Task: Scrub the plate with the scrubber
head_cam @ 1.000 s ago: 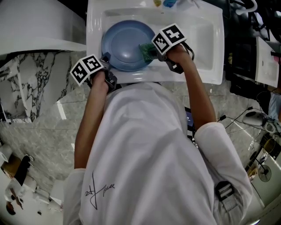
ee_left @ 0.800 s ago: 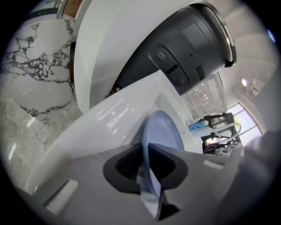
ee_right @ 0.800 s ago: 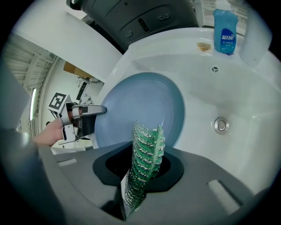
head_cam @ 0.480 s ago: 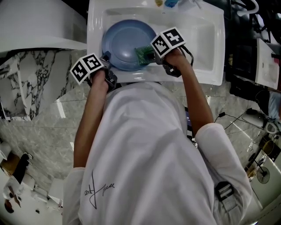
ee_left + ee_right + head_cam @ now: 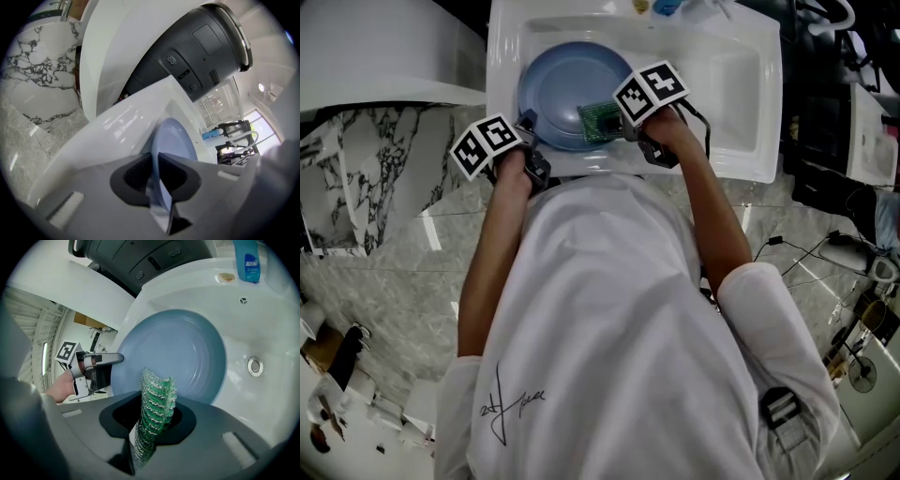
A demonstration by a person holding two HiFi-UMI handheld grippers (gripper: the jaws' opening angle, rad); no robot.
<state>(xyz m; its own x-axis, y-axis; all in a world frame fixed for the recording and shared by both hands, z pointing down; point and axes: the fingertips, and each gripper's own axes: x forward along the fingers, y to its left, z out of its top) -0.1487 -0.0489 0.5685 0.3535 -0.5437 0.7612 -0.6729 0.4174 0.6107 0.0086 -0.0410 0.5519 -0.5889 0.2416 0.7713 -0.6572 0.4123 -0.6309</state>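
Observation:
A round blue plate (image 5: 567,89) sits tilted in the white sink (image 5: 741,94). My left gripper (image 5: 525,131) is shut on the plate's near-left rim; in the left gripper view the plate's edge (image 5: 169,140) runs between the dark pads. My right gripper (image 5: 614,117) is shut on a green, silvery scrubber (image 5: 596,120), which lies on the plate's near-right part. Seen from the right gripper view, the scrubber (image 5: 155,411) stands upright between the jaws in front of the plate (image 5: 178,352), and the left gripper (image 5: 96,369) holds the rim at the left.
A drain hole (image 5: 254,365) lies in the sink's right half. A blue bottle (image 5: 247,259) stands at the sink's back edge. A large dark and white appliance (image 5: 197,47) rises to the left of the sink. Marble floor (image 5: 384,272) surrounds the stand.
My right gripper has slid the scrubber leftward and slightly toward me across the plate. The left gripper and the plate have stayed in place.

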